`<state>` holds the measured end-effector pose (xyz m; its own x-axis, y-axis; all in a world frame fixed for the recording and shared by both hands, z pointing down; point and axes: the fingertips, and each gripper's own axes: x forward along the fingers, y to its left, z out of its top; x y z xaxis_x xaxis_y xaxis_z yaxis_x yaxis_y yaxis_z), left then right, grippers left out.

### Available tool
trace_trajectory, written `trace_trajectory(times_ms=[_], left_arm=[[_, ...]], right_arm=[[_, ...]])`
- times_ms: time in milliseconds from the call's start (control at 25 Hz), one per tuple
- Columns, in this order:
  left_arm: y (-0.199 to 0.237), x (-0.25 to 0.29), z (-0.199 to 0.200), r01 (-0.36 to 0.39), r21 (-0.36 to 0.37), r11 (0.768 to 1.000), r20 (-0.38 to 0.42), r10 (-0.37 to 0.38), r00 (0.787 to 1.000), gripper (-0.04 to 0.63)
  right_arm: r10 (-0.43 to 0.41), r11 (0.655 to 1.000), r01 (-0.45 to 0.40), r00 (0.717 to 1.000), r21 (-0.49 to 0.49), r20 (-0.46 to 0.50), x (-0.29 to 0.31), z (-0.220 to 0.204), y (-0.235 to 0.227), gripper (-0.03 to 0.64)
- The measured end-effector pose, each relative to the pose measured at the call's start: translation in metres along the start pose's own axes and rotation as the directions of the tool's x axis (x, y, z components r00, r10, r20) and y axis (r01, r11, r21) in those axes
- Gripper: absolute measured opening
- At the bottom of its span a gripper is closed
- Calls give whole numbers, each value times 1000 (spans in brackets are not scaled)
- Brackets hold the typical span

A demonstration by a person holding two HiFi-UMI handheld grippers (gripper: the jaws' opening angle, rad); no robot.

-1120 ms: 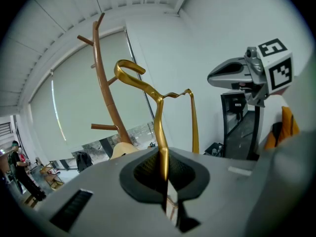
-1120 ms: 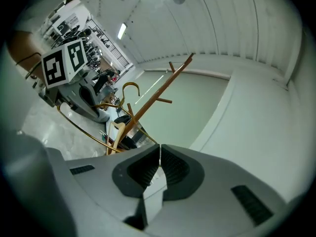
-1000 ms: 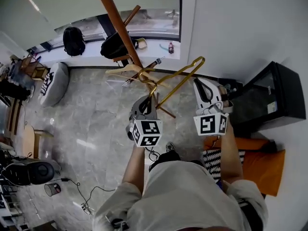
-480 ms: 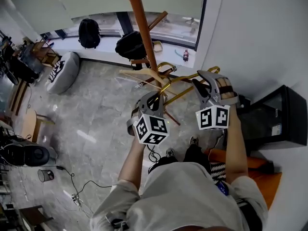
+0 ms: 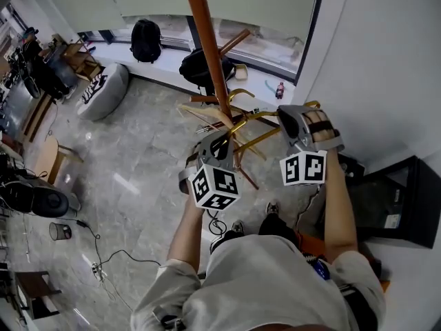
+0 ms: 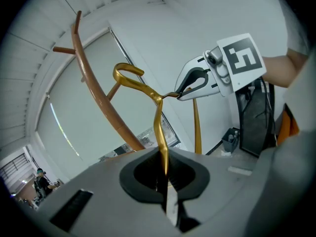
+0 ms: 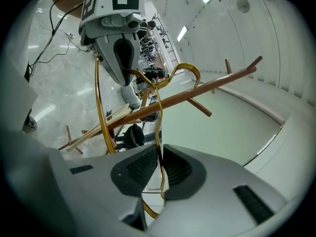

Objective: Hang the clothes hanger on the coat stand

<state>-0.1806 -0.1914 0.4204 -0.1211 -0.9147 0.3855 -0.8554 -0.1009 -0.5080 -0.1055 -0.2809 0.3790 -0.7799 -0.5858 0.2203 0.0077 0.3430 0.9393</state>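
A gold wire clothes hanger (image 5: pixel 256 116) hangs in the air between both grippers, close to the brown wooden coat stand (image 5: pixel 207 40). My left gripper (image 5: pixel 222 141) is shut on one wire of the hanger (image 6: pixel 159 127), whose hook (image 6: pixel 128 73) curls up beside the stand's pole (image 6: pixel 96 107). My right gripper (image 5: pixel 289 116) is closing its jaws on another wire of the hanger (image 7: pixel 158 107), and the pads (image 7: pixel 143 167) pinch that wire. In the right gripper view the hook (image 7: pixel 185 70) lies just in front of the stand's pole (image 7: pixel 207 88), apart from its pegs.
A pale wooden hanger (image 5: pixel 200 112) sits low on the stand. Two black backpacks (image 5: pixel 145 32) rest on the window sill behind. A white wall (image 5: pixel 386 67) and a black cabinet (image 5: pixel 400 198) stand at the right, and a bean bag (image 5: pixel 103 88) lies at the left.
Both grippers and the gold hanger have moved closer to the stand's pole. The head view has swung, so the pole now stands nearer the middle.
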Motion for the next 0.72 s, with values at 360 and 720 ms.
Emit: trace_trajectory(times_ms=[360, 720], left_arm=[[26, 24, 40, -121, 5, 993, -86, 121, 989, 6], [61, 27, 81, -209, 3, 978, -210, 205, 956, 6]], right_arm=[[-10, 999, 14, 994, -33, 112, 38, -20, -44, 23], [-9, 999, 20, 971, -40, 240, 65, -18, -94, 20]])
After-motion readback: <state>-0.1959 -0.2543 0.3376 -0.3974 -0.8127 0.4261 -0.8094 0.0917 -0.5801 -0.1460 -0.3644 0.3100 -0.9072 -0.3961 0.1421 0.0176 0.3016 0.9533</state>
